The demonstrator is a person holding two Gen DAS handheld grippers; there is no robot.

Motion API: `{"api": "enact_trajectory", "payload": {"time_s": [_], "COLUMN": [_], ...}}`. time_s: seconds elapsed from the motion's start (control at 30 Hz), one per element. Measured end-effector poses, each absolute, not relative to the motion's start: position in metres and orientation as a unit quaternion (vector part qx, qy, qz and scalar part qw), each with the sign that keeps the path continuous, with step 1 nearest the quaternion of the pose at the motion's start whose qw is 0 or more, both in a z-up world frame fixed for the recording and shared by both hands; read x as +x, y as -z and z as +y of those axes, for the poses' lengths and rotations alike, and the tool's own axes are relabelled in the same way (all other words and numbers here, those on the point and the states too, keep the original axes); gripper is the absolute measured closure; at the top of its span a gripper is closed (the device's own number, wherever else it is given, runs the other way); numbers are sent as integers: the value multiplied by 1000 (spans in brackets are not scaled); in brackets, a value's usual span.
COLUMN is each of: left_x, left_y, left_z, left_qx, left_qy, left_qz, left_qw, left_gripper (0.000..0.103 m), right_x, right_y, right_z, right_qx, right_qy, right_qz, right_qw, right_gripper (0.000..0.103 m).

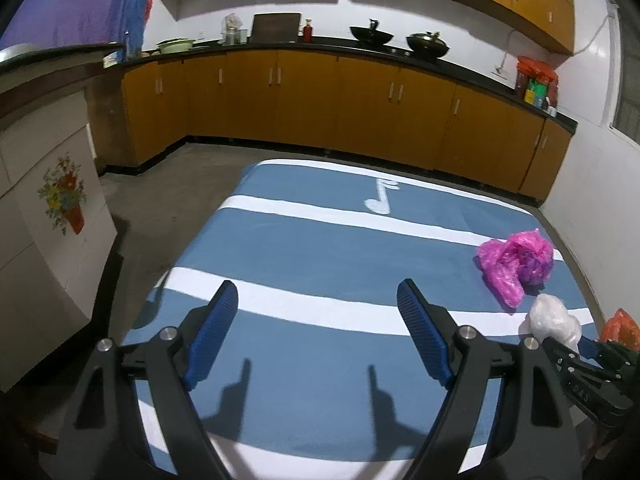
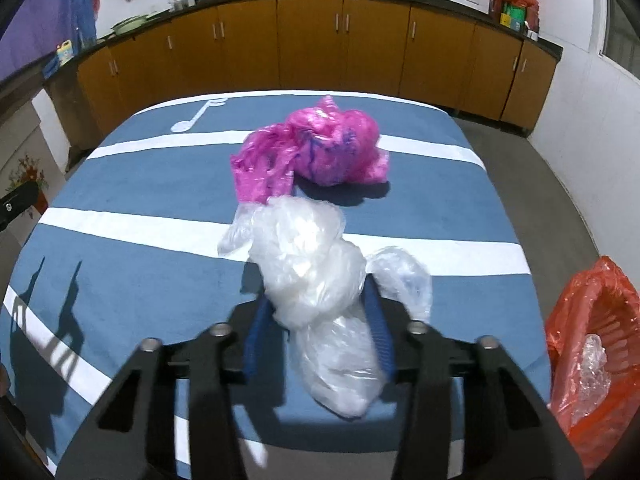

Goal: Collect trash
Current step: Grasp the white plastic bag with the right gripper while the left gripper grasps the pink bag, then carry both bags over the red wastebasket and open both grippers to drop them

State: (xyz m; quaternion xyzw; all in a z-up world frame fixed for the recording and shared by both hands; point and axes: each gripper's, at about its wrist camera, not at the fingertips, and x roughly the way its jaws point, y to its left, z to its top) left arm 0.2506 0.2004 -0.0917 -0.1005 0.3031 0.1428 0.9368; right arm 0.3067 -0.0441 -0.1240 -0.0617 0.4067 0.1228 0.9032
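A crumpled white plastic bag [image 2: 316,268] lies on the blue and white striped tablecloth [image 2: 140,184]. My right gripper [image 2: 318,292] is shut on it, with both blue pads pressed into its sides. Just beyond it sits a crumpled pink plastic bag [image 2: 320,152], lying free. In the left wrist view the pink bag [image 1: 516,264] and the white bag [image 1: 552,320] are at the right, with the right gripper [image 1: 588,354] behind the white one. My left gripper [image 1: 316,286] hangs open over the cloth's near part with nothing between its fingers.
A basket lined with an orange bag [image 2: 592,320] stands at the table's right edge, with clear plastic inside. Wooden cabinets [image 1: 304,96] under a dark counter with woks line the far wall. A white cabinet with a flower picture [image 1: 48,216] stands left of the table.
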Motion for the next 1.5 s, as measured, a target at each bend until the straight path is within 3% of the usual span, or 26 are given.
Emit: {"api": "enact_trajectory", "payload": {"time_s": [0.07,0.27,0.6,0.93,0.97,1.07,1.1,1.13,1.17,1.27,1.5], "left_x": [258,294,391,454,456,461,461,461,461,456,436], "left_y": [91,89,101,135,140,149,147,147,147,147,142], "left_z": [190,141,45,16,16,19,22,22,22,22,37], "left_qx": [-93,-65,24,59,59,41,31,27,29,30,3], "left_qy": [-130,-63,60,85,89,104,105,110,109,115,115], "left_qz": [304,312,329,393,403,429,425,426,426,422,400], "left_qw": [939,946,942,914,909,896,899,898,898,899,909], "left_gripper": [23,19,11,9,14,49,66,73,87,96,98], "right_x": [303,285,269,277,277,273,271,270,268,265,256], "right_y": [122,110,102,107,106,106,105,105,104,102,95], "right_z": [-54,-93,-144,-154,-154,-157,-157,-158,-159,-161,-159], "right_qx": [-54,-18,62,83,84,87,87,87,88,88,84], "right_qy": [-118,-95,-72,-71,-72,-72,-72,-72,-71,-68,-67], "right_qz": [404,388,371,378,377,375,375,374,374,372,365], "right_qw": [906,917,924,919,920,920,920,920,921,921,925], "right_gripper": [79,87,88,88,88,88,88,88,88,88,88]}}
